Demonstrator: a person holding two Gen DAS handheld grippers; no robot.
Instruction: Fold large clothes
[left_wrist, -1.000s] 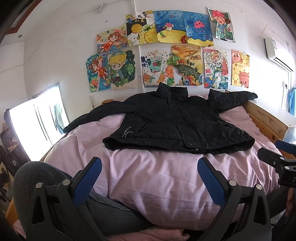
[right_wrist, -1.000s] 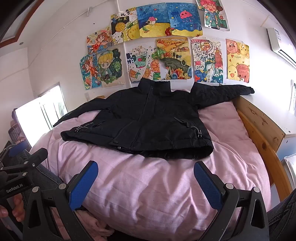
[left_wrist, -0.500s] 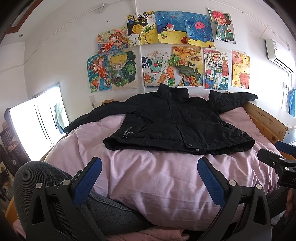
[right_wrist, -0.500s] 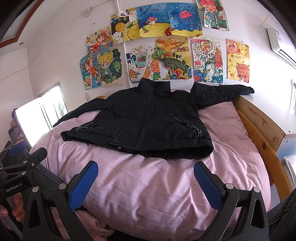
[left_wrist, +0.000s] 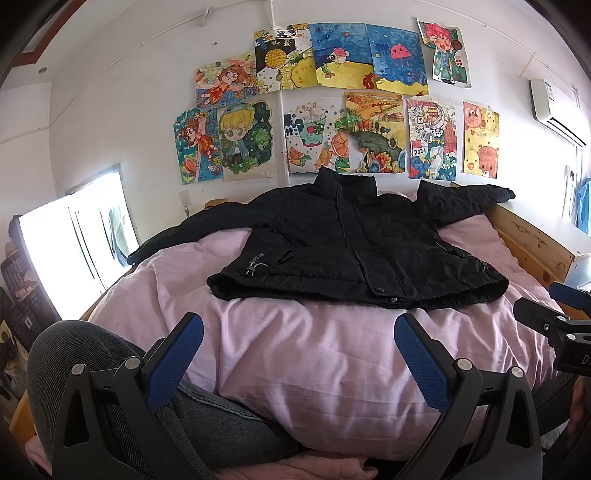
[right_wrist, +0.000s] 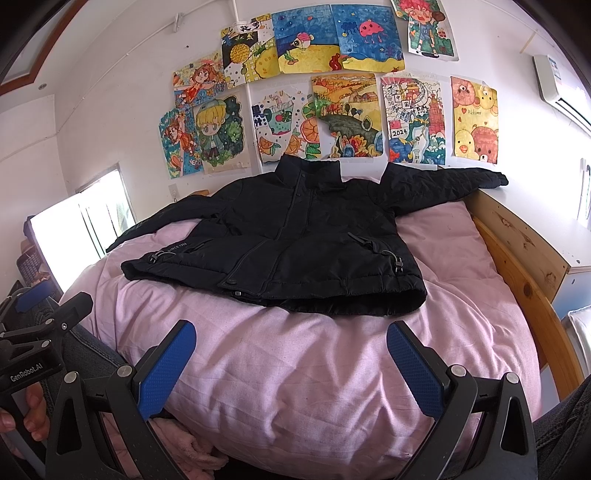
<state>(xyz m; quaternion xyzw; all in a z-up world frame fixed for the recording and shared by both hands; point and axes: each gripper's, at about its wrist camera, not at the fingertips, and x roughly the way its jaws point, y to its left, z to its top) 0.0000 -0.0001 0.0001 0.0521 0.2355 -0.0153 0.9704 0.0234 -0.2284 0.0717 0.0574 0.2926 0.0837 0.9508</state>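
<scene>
Lying flat and front-up on the pink quilted bed cover, the black padded zip-front jacket is spread with its collar toward the wall of colourful children's drawings and its hem nearest the cameras. One sleeve reaches out over the light wooden bed frame; the other trails off the far edge of the bed toward the bright window.

Compared with a second ago, almost nothing has changed: the jacket has the same outline and both views are framed the same way. That suggests folding has not yet begun and the person is pausing at the foot of the bed.

The left hand-held gripper hovers low over the bare cover, its blue-padded fingers wide apart and holding nothing, well short of the hem. The right hand-held gripper sits likewise, fingers spread and empty, near the hem but not touching it. The person's grey-trousered knee rests beside the left one.

A likely first step is bringing a sleeve across the body; the padded fabric looks bulky and may spring back.
</scene>
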